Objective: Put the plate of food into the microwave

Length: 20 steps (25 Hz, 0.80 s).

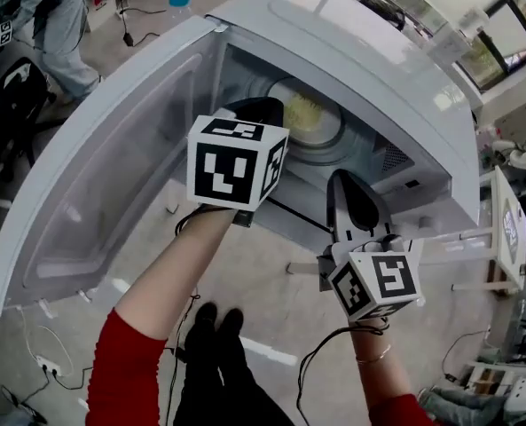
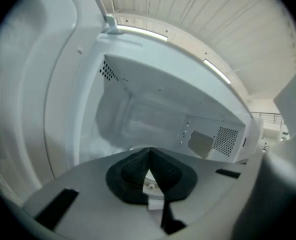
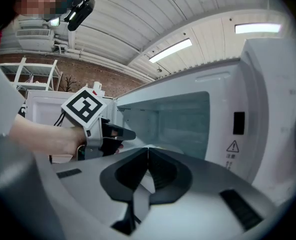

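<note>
Head view: left claw [image 1: 261, 106] and right claw [image 1: 351, 185], both clenched empty, point into microwave [image 1: 333, 34].

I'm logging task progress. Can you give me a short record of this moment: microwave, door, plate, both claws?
microwave: white, cavity in view
door: swung wide open
plate of food: inside the cavity, yellowish food on it
left claw: shut, empty, at the opening
right claw: shut, empty, outside the front

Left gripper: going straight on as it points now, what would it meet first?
Likely the plate of food inside the microwave, just ahead of the left gripper; passing over it, the cavity's back wall. Depth unclear.
</note>
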Each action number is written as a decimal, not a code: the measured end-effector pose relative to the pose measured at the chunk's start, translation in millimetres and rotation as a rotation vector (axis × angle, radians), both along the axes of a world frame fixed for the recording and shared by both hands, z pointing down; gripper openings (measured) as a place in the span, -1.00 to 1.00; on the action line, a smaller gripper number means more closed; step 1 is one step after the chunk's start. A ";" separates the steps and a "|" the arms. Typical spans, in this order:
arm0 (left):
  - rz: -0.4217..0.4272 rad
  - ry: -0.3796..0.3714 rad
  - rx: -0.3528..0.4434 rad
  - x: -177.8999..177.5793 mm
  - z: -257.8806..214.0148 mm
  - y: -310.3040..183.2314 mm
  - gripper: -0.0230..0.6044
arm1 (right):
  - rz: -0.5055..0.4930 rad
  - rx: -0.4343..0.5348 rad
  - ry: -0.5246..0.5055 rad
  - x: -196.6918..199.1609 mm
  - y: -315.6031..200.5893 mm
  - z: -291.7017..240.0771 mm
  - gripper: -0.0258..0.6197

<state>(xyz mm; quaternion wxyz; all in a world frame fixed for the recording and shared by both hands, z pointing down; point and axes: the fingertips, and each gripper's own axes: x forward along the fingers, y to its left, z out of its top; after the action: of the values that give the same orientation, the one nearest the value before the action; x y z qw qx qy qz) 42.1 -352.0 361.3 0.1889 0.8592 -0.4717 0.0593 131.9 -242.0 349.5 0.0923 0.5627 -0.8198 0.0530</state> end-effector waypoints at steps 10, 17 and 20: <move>0.133 0.127 0.068 -0.3 -35.5 78.1 -0.90 | 0.042 -0.039 -0.219 25.8 36.9 -0.1 -0.87; 0.263 0.067 0.095 29.2 -55.3 155.5 -0.90 | 0.109 -0.077 -0.271 44.8 97.5 -9.2 -0.87; 0.314 0.052 0.073 41.8 -64.9 192.4 -0.90 | 0.132 -0.093 -0.301 52.2 130.1 -26.5 -0.87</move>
<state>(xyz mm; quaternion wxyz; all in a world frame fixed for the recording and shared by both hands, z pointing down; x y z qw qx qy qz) 84.0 -159.6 296.4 0.1583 0.9298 -0.3286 0.0488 184.1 -111.9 323.0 -0.0095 0.5963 -0.7822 0.1804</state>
